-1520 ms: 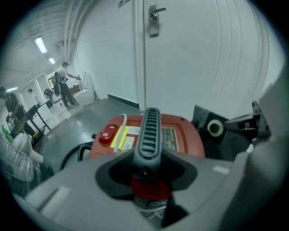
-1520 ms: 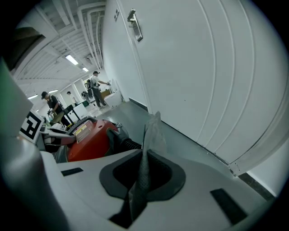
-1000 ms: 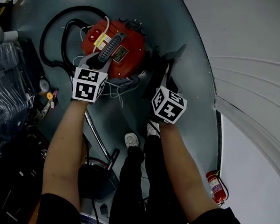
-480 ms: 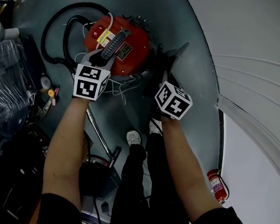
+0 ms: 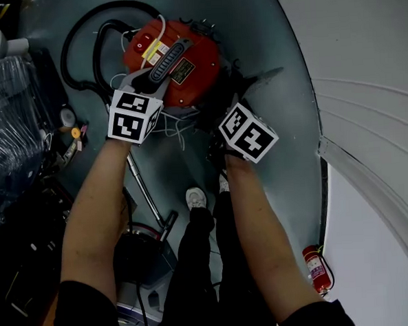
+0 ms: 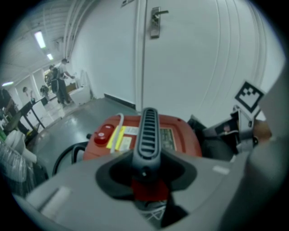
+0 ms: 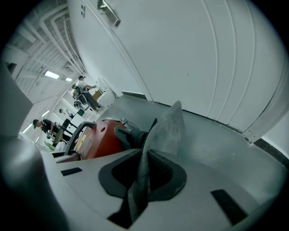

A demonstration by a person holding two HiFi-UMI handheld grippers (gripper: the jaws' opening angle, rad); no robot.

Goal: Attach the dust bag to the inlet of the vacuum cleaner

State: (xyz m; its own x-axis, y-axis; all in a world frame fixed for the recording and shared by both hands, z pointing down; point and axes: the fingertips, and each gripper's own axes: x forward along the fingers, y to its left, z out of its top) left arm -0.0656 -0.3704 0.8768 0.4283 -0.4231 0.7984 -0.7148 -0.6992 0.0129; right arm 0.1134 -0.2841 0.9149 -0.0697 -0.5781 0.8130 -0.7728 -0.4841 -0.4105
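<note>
The red vacuum cleaner [image 5: 184, 63] stands on the grey floor with its black ribbed handle [image 5: 167, 56] on top. My left gripper [image 5: 149, 81] is shut on the near end of that handle [image 6: 148, 131]; its jaws have just been closing a little further on it. My right gripper [image 5: 229, 108] is at the vacuum's right side, shut on a fold of the dark grey dust bag [image 7: 168, 128]. The bag [image 5: 254, 78] sticks out past the jaws. In the right gripper view the black inlet [image 7: 130, 135] juts from the red body [image 7: 97, 137] just left of the bag.
A black hose [image 5: 80, 46] loops round the vacuum's left and a white cord [image 5: 169, 130] lies in front. A metal tube [image 5: 143, 190] lies by the person's shoes [image 5: 192, 198]. Plastic-wrapped goods [image 5: 9, 129] crowd the left. A white wall [image 5: 364, 80] and a fire extinguisher [image 5: 314, 269] are at right.
My right gripper has shifted left toward the vacuum and rolled, carrying the dust bag with it. The left gripper has stayed on the handle.
</note>
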